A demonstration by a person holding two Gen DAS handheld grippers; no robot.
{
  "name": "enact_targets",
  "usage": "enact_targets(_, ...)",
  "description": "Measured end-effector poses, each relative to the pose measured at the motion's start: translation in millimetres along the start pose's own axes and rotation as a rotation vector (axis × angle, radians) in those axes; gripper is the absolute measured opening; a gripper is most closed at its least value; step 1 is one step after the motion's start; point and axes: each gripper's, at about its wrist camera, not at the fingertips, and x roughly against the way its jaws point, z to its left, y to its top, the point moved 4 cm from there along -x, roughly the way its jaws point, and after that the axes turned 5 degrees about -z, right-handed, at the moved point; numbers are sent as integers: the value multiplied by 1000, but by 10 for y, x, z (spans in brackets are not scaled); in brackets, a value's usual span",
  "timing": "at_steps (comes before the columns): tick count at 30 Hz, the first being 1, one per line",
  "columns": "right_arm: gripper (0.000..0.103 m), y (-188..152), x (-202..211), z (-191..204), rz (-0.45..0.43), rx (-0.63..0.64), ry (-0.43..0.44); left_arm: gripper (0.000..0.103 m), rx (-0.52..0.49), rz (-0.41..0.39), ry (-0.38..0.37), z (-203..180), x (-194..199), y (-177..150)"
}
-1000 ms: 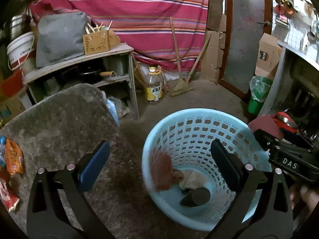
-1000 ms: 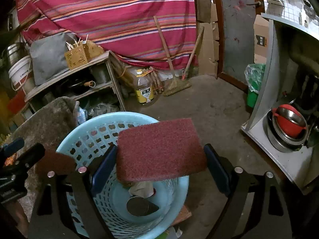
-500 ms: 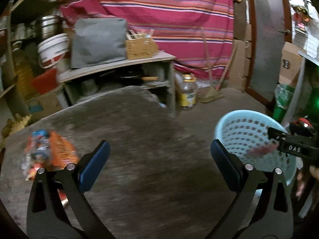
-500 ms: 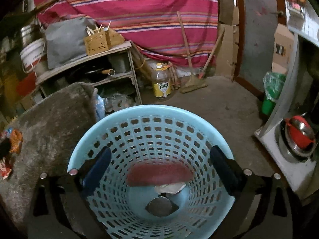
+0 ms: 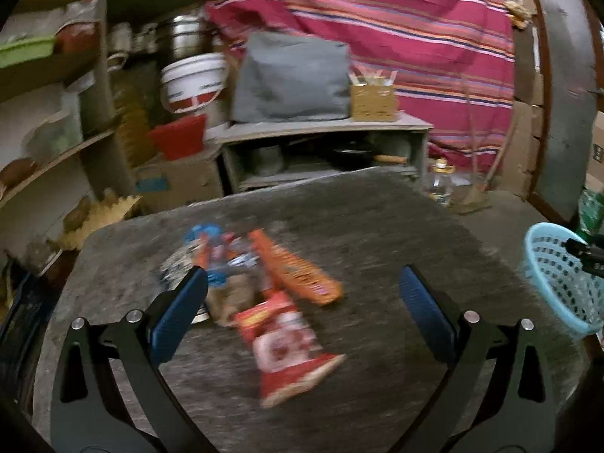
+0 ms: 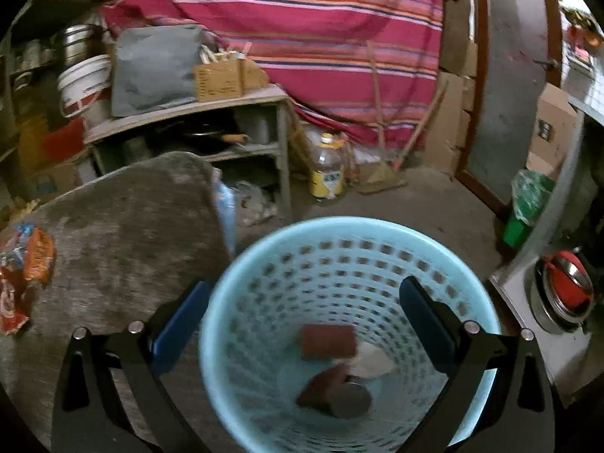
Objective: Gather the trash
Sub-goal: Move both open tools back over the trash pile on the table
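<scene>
Left claw (image 5: 302, 302) jaws wide apart, nothing between pads, hanging over grey bench (image 5: 396, 234). Wrapper pile (image 5: 264, 287) on bench below it: blue-and-orange packet, orange packet, red-and-white packet nearest camera; blurred. Light-blue basket (image 6: 339, 260) on floor just right of bench. Right claw (image 6: 302, 324) above basket, jaws just opened wide, empty. Red scouring pad (image 6: 327, 341) inside basket on bottom, beside second reddish piece, white scrap, dark can.

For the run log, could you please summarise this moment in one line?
right gripper: open, over basket | scouring pad: in basket | left gripper: open, above wrappers on table
</scene>
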Motion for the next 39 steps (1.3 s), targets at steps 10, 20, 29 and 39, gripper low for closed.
enact_targets(10,99,-73,156,1077,-46,170,111,98,67,21,92,839,-30,-136)
enact_targets(20,99,-192,165,1819,11,202,224,98,107,84,190,1562,-108,-435)
enact_targets(29,99,-282,78,2259,32,238,233,98,188,147,182,1908,-358,-552)
enact_targets(39,99,-319,-70,2460,66,245,240,98,129,192,152,1535,-759,-425)
